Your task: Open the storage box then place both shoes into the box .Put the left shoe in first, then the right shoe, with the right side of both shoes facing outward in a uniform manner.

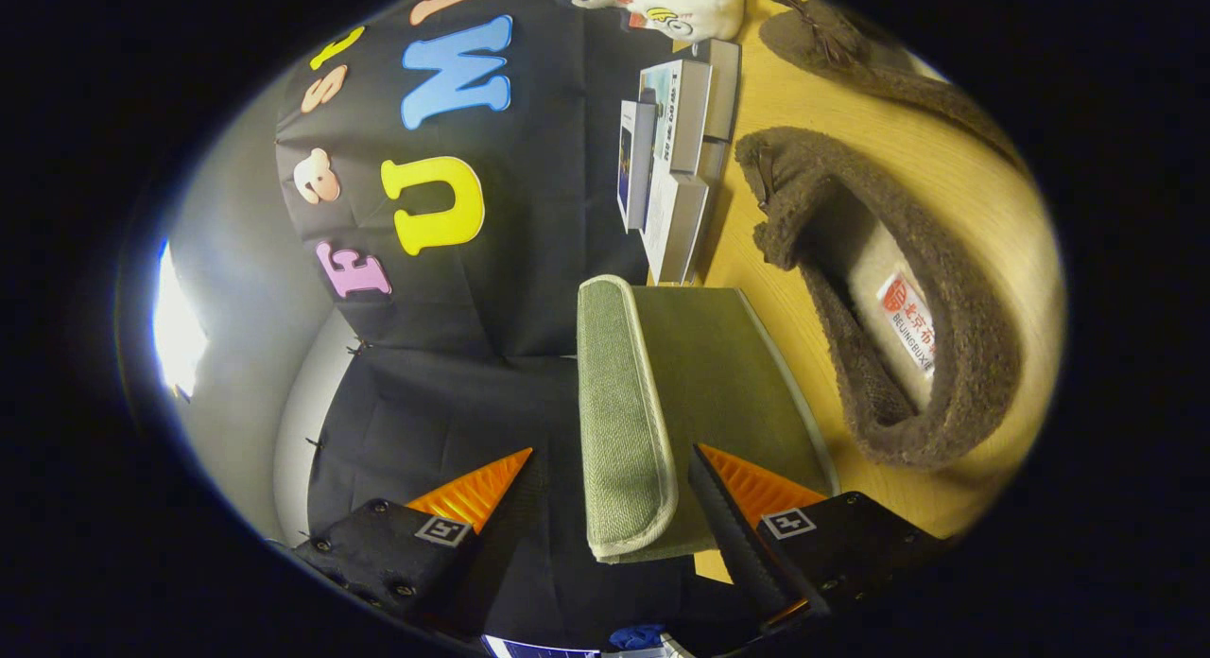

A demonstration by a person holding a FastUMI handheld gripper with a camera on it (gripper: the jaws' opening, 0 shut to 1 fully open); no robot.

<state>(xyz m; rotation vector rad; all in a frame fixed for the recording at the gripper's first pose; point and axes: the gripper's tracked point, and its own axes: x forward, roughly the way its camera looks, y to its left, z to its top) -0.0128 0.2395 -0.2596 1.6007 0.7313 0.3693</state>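
Note:
A green fabric storage box (728, 374) lies on the wooden table (983, 195), and its padded lid edge (619, 403) reaches back between my fingers. My gripper (614, 450) is open and straddles that edge. One finger (756, 488) is close against the lid's side, while the other (477, 493) stands clear of it. Beside the box, just past the fingers, a brown fuzzy shoe (879, 289) rests with its pale insole showing. The second brown shoe (851, 48), with a small bow, sits farther off on the table.
Several upright books or cartons (676, 157) stand against the black cloth wall just beyond the box. A white plush toy (685, 6) sits past them. A bright light (175, 327) shines at the booth's open side.

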